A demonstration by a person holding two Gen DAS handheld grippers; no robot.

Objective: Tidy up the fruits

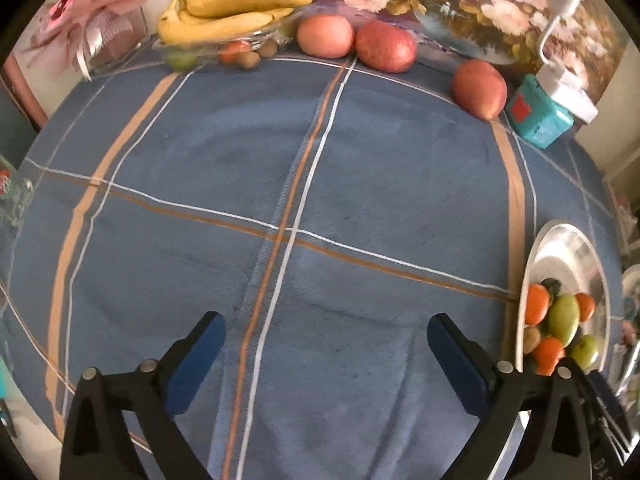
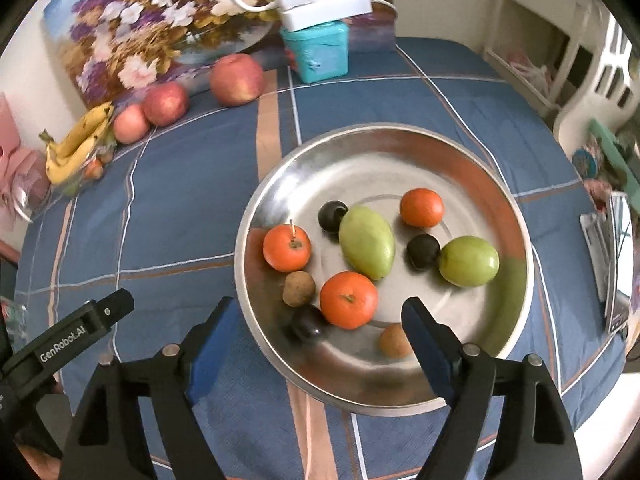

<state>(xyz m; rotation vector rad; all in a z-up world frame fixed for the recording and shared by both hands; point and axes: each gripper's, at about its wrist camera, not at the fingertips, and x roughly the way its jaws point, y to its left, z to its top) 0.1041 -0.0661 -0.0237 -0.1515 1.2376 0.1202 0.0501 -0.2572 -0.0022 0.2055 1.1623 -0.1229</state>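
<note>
A round steel plate (image 2: 400, 160) holds three oranges (image 2: 348, 299), two green fruits (image 2: 366, 242), dark plums (image 2: 423, 251) and small brown fruits (image 2: 299, 288). My right gripper (image 2: 320, 320) is open and empty above the plate's near rim. My left gripper (image 1: 324, 336) is open and empty over the blue checked cloth; the plate (image 1: 568, 248) lies at its right. Three red apples (image 1: 385, 45) sit at the far edge. Bananas (image 1: 228, 10) lie on a glass dish (image 1: 248, 38) with small fruits.
A teal box (image 2: 316, 54) with a white power strip (image 2: 324, 4) stands at the back beside a flower painting (image 2: 152, 20). A pink bouquet (image 1: 92, 12) is at the far left. A white chair (image 2: 592, 80) and clutter stand off the table's right.
</note>
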